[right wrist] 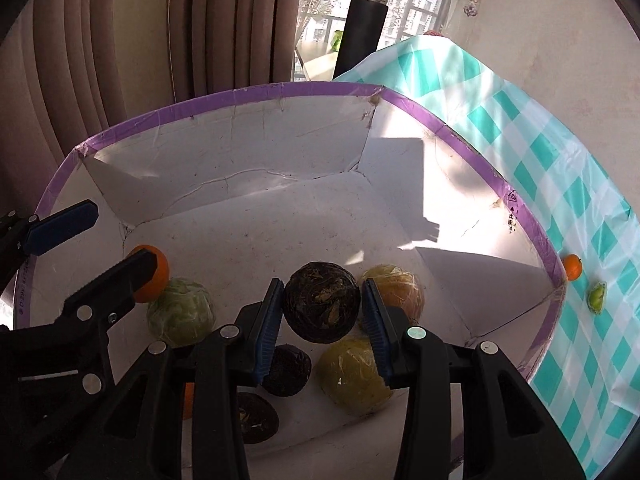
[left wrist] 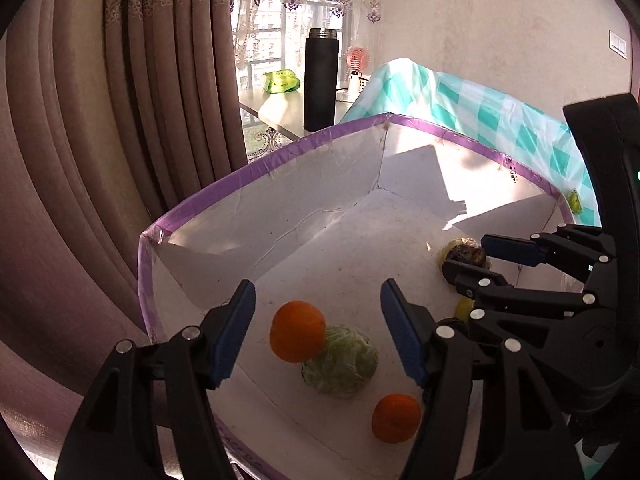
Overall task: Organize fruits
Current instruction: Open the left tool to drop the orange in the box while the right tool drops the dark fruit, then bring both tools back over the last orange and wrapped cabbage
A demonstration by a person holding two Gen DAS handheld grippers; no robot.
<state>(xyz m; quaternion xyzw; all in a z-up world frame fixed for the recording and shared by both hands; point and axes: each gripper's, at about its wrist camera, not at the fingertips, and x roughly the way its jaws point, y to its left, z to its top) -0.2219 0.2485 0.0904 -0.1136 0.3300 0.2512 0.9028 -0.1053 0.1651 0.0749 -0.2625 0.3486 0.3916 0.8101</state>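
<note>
A white cardboard box with a purple rim [left wrist: 256,168] [right wrist: 280,90] holds several fruits. My left gripper [left wrist: 318,332] is open over the box, above an orange [left wrist: 297,336] that rests against a green wrapped fruit [left wrist: 342,364]; a second orange [left wrist: 396,418] lies nearer. My right gripper [right wrist: 322,314] is shut on a dark brown round fruit [right wrist: 322,306] and holds it inside the box, above a yellow fruit [right wrist: 352,376] and two dark fruits [right wrist: 288,370]. A netted orange-yellow fruit [right wrist: 400,292] lies behind it. The right gripper [left wrist: 472,258] also shows in the left wrist view.
The box stands on a teal-and-white checked tablecloth [right wrist: 560,184]. A small orange [right wrist: 572,266] and a small green fruit [right wrist: 597,298] lie on the cloth right of the box. A black flask [left wrist: 320,80] stands behind it. Brown curtains [left wrist: 120,120] hang at left.
</note>
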